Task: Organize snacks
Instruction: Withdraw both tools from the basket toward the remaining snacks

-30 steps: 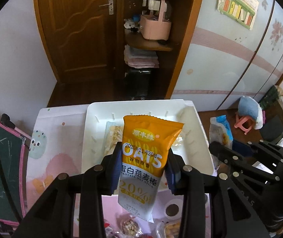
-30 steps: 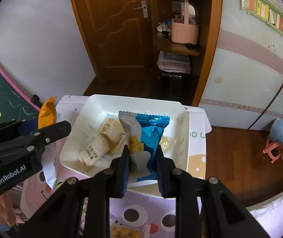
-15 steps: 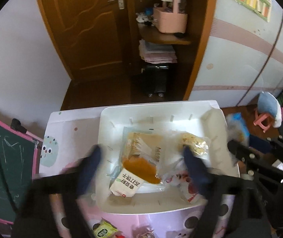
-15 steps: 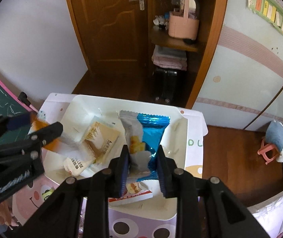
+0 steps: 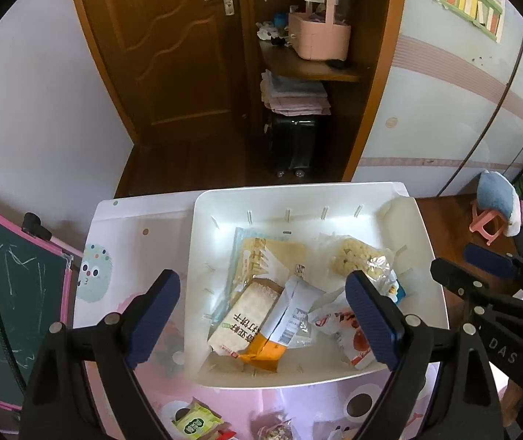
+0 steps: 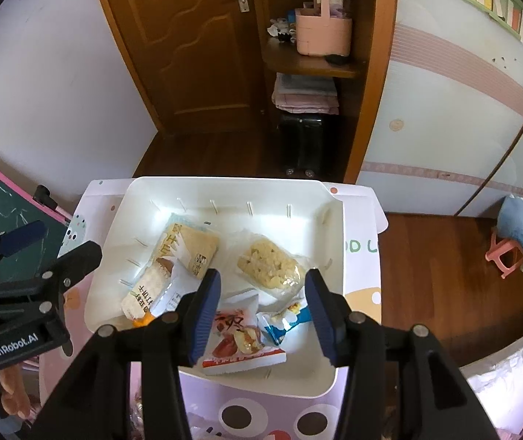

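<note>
My left gripper [image 5: 261, 315] hangs over the white bin [image 5: 423, 242], jaws wide apart, nothing betw. them. The orange pack [image 5: 263, 354] lies loose in the bin's lower centre in the left-wrist view, face down, half under a rice-cracker pack [image 5: 243, 321] and a silver wrapper [image 5: 291, 315].

My right gripper [image 6: 261, 306], lower centre of its own frame, is opening; the pads press on nothing. The blue pack [image 6: 285, 317] lies on the bin floor just below them, beside a red-and-white pack [image 6: 237, 341]. A clear puffed-snack pack [image 6: 270, 266] sits mid-bin; a yellow-white pack [image 6: 188, 245] lies upper left of it.

The bin stands on a pink cartoon-print table [image 5: 122, 249]. More snacks lie on the table at bottom of the left-wrist frame, incl. a green-yellow pack [image 5: 197, 421]. A hand [image 6: 12, 392] shows at lower left of the right-wrist frame.
</note>
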The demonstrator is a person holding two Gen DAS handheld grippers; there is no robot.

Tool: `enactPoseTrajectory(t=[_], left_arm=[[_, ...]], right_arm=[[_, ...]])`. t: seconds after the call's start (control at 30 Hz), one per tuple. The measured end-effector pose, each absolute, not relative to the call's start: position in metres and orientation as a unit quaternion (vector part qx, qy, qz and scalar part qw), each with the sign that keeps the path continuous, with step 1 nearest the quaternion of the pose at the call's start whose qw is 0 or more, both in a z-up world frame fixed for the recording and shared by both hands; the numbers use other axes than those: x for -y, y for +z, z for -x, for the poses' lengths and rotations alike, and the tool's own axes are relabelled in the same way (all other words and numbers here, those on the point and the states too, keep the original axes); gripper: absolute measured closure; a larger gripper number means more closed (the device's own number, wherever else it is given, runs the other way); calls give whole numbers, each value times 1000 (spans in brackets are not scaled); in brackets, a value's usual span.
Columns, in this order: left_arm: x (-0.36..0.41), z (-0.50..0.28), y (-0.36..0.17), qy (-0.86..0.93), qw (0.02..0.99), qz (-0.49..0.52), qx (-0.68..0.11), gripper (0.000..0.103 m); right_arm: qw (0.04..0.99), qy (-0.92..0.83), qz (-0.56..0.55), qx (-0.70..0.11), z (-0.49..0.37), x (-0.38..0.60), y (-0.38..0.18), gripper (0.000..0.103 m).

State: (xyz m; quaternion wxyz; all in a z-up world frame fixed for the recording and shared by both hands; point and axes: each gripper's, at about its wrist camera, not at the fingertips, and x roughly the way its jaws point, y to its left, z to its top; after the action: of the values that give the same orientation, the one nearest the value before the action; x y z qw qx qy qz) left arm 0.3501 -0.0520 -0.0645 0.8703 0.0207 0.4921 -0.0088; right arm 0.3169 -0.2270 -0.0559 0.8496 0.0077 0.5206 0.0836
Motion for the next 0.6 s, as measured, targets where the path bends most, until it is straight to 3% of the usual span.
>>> enactPoseTrajectory(t=[0.6], left_arm=[[16, -287, -24, -44, 879, -48, -472, 12]], right_arm=[[857, 47, -45, -511, -264, 217, -19, 54]])
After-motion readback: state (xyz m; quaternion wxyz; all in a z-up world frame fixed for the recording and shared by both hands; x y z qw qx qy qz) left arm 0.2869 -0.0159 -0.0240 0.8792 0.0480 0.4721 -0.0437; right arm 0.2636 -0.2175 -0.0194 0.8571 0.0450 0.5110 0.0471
